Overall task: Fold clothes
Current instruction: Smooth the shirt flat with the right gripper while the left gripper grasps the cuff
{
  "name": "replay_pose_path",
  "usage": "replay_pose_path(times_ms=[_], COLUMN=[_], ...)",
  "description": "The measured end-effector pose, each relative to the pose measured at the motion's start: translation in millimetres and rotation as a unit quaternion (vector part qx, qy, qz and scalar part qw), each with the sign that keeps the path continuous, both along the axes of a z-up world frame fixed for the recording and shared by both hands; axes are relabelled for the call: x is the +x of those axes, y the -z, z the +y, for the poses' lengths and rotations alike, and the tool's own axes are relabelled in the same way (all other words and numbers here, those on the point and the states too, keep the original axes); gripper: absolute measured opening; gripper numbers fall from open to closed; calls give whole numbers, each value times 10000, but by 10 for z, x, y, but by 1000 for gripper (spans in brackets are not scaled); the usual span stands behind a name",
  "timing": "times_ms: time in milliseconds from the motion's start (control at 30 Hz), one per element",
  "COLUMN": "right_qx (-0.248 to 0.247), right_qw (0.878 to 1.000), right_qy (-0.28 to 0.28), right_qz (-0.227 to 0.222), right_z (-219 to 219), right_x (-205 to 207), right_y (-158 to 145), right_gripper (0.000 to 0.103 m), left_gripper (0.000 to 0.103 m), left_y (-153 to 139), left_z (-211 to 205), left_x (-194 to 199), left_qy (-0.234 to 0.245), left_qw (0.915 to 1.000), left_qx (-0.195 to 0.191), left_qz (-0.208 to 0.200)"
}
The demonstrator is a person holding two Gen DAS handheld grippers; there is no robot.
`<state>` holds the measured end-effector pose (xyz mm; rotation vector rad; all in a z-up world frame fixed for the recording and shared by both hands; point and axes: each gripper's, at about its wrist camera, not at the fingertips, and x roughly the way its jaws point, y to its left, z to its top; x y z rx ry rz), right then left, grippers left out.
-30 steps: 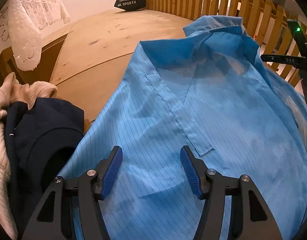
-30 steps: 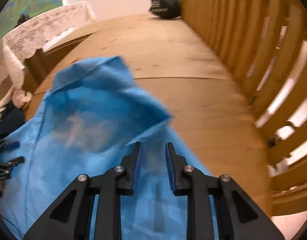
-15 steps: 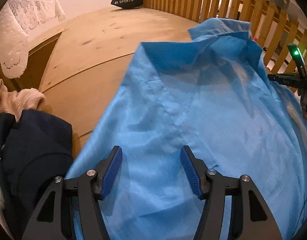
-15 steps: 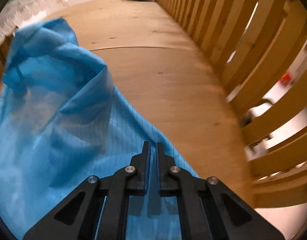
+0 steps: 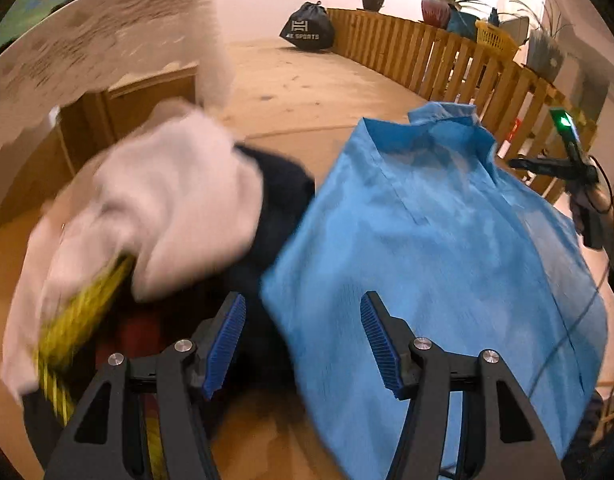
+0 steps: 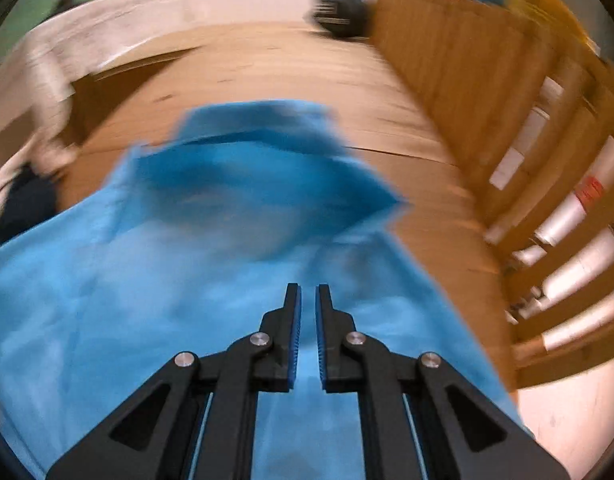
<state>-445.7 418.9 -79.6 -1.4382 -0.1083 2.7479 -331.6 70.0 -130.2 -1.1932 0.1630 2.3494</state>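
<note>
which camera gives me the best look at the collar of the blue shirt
The left wrist view. There the blue shirt lies fairly sharp, its collar clear at the far end. In the right wrist view the collar is in frame too, but motion blur smears its edges.

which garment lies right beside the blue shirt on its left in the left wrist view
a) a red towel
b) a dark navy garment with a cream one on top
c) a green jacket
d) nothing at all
b: in the left wrist view a dark navy garment lies against the left edge of the blue shirt, with a cream garment heaped over it; the left tongs stand open over that boundary.
</note>
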Motion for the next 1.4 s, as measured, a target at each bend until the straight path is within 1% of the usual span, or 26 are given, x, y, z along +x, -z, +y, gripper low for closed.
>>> replay_pose_path(times_ms=[33,100,133,167,200,267,333,367,467,567,633,667,700,767,833,967,1067,1167,1233,1300,1333,1367,1400], right_qx=[-16,-50,-253,-461,-691,-1014,-991,-925,-504,-186,-40,-5,29,37,-121,-498,-549,-510,-501,-491,-486,-482,-477], right_qw=[9997,9969,9946,9913,9867,9743,9672,9650,9605,9579,9577,9575,9573,9580,9628,9746,9806,9827,9831,9836,9838,9840,9842], right_qy=[-257,-771,-989,-1204,-1432,-1933,-2231,-2332,-2577,-2717,-2728,-2731,-2734,-2714,-2541,-2085,-1813,-1704,-1695,-1687,-1682,-1678,-1674], right_qz=[-49,-145,-204,-264,-347,-551,-702,-765,-919,-911,-918,-928,-937,-925,-907,-650,-504,-521,-469,-417,-391,-365,-339], right_z=[-157,-473,-654,-835,-1013,-1604,-2055,-2230,-2845,-3164,-3336,-3367,-3397,-3377,-3244,-2859,-2570,-2371,-2290,-2210,-2170,-2130,-2090], right_x=[-19,-58,-56,-53,-41,104,181,211,370,547,621,698,777,943,1092,1332,1521,1693,1746,1798,1824,1850,1876], right_y=[-20,-58,-92,-127,-153,-270,-288,-258,-309,-381,-398,-455,-513,-637,-816,-1069,-1147,-1176,-1183,-1190,-1193,-1196,-1200], right_gripper=[12,23,27,38,44,44,44,45,45,45,45,45,45,45,45,45,45,45,45,45,45,46,52], left_gripper=[59,59,59,59,59,59,59,59,59,60,60,60,62,63,63,63,63,63,63,63,63,64,64], left_y=[55,175,241,312,366,465,543,560,602,657,706,725,721,698,663,588,498,427,357,290,299,336,397], left_z=[-60,-146,-182,-242,-294,-414,-513,-541,-617,-618,-593,-583,-581,-546,-512,-442,-355,-285,-296,-282,-276,-270,-254], left_x=[127,339,434,546,646,889,1155,1276,1653,2033,2229,2324,2407,2573,2681,2897,3030,3105,3182,3266,3282,3290,3278], left_qy=[-26,-98,-143,-199,-268,-380,-494,-508,-552,-481,-380,-327,-271,-189,-127,3,127,109,205,226,190,135,80], left_qw=[10000,9995,9991,9981,9970,9943,9915,9903,9866,9831,9780,9752,9736,9741,9730,9707,9721,9735,9741,9793,9802,9797,9776], left_qx=[-28,-33,-2,102,205,440,593,684,906,1056,1255,1354,1436,1436,1468,1527,1447,1328,1291,1029,954,936,965], left_qz=[-85,-284,-405,-571,-692,-890,-1044,-1100,-1238,-1414,-1625,-1719,-1756,-1735,-1777,-1856,-1839,-1858,-1846,-1725,-1724,-1769,-1867])
